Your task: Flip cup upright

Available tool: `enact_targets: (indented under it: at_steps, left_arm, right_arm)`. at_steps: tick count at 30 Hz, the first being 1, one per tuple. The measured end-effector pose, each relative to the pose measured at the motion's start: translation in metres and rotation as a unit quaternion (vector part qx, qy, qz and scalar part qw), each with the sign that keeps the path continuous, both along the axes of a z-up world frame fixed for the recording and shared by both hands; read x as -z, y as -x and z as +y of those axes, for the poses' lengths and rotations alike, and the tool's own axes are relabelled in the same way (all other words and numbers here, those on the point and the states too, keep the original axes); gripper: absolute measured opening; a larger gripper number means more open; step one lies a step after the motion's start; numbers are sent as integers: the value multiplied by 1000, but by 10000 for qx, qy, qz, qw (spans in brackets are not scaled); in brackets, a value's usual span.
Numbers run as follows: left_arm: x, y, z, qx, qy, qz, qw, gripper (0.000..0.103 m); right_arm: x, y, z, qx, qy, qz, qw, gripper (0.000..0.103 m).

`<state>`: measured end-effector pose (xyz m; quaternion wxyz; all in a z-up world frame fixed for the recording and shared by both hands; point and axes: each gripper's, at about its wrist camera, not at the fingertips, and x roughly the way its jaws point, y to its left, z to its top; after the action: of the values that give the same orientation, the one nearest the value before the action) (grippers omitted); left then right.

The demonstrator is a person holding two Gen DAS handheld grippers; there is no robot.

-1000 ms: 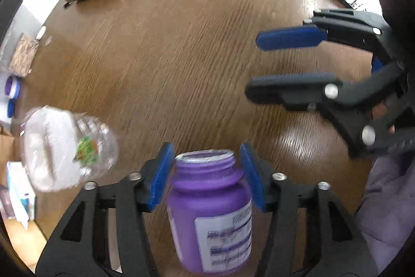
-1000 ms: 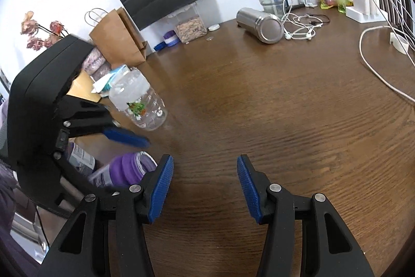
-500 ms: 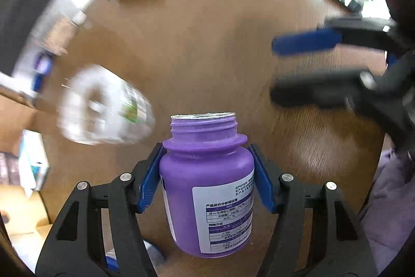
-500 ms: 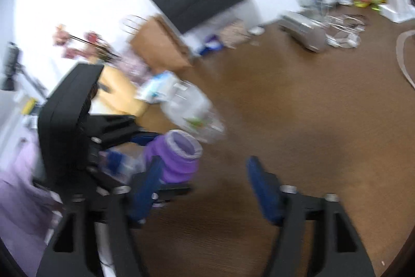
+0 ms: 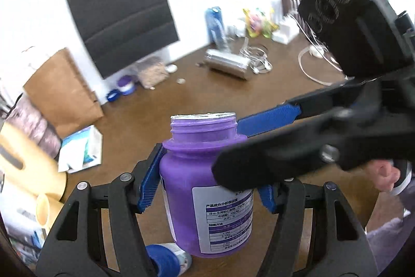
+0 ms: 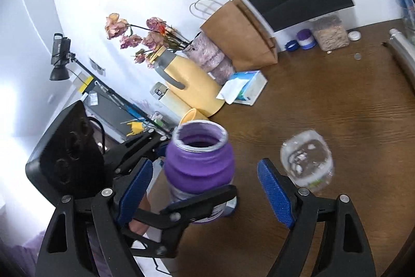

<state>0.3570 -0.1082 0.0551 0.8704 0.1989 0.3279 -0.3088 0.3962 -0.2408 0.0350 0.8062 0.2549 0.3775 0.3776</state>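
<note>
Brown wood-grain table (image 6: 337,105), white wall behind. Nearest: left gripper (image 5: 207,188) clamps the purple jar (image 5: 207,188) by its body, blue pads on both sides; jar is upright, mouth open at top, label facing the camera. Right gripper (image 6: 205,194) spread wide, holding nothing; the jar (image 6: 199,162) sits between its fingers without touching them. Clear plastic bottle (image 6: 307,160) just beside the right finger, blurred. Farther: tissue box (image 6: 246,90), yellow pitcher (image 6: 189,85), brown paper bag (image 6: 241,35). Far end: steel tumbler (image 5: 228,64) lying on its side, white cables (image 5: 259,59) near it.
</note>
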Motion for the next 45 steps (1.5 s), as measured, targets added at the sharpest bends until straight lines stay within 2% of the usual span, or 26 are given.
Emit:
enact_targets:
  at_steps: [3,7,10,21,24,28,30,32,34,38,42,45]
  left_arm:
    - [-5,-8,5,-134,201,-15,9997,60]
    - [-5,-14,17,-256,469,38,9986,60]
    - [-6,-10,21,-231,540,-96,9982,60]
    - [1,-4,20,-143,878,69,9960,60]
    - [4,4,18,-184,1063,173,9940,60]
    - [15,19,16,-275,1377,481,9889,63]
    - [21,30,14,-379,1480,501,9870,64]
    - [29,45,8,-498,1457,325,9875,64]
    - [42,56,4,-613,1434,196,9876,62]
    - [78,61,1,-750,1612,591,9823,61]
    - [109,74,-10,-768,1160,474,9891,61]
    - [125,80,-12,-769,1062,446,9904,61]
  right_arm:
    - [-3,-6,13,-238,-167,6,9996,64]
    - [-9,-3,20,-215,14,-137,9997,64]
    - [-10,-5,22,-250,74,-129,9996,64]
    - [-19,22,23,-61,810,-518,9953,64]
    - [-24,40,29,-6,1343,-822,9875,63]
    - [-28,70,38,305,2195,-1341,9659,63]
    - [-23,80,39,428,2402,-1483,9584,63]
    - [-10,90,37,505,2556,-1601,9521,63]
    - [3,93,33,496,2516,-1488,9550,63]
    - [44,98,22,463,2387,-1101,9637,63]
    - [74,102,16,431,2211,-778,9712,62]
    - [86,109,14,421,2122,-690,9739,62]
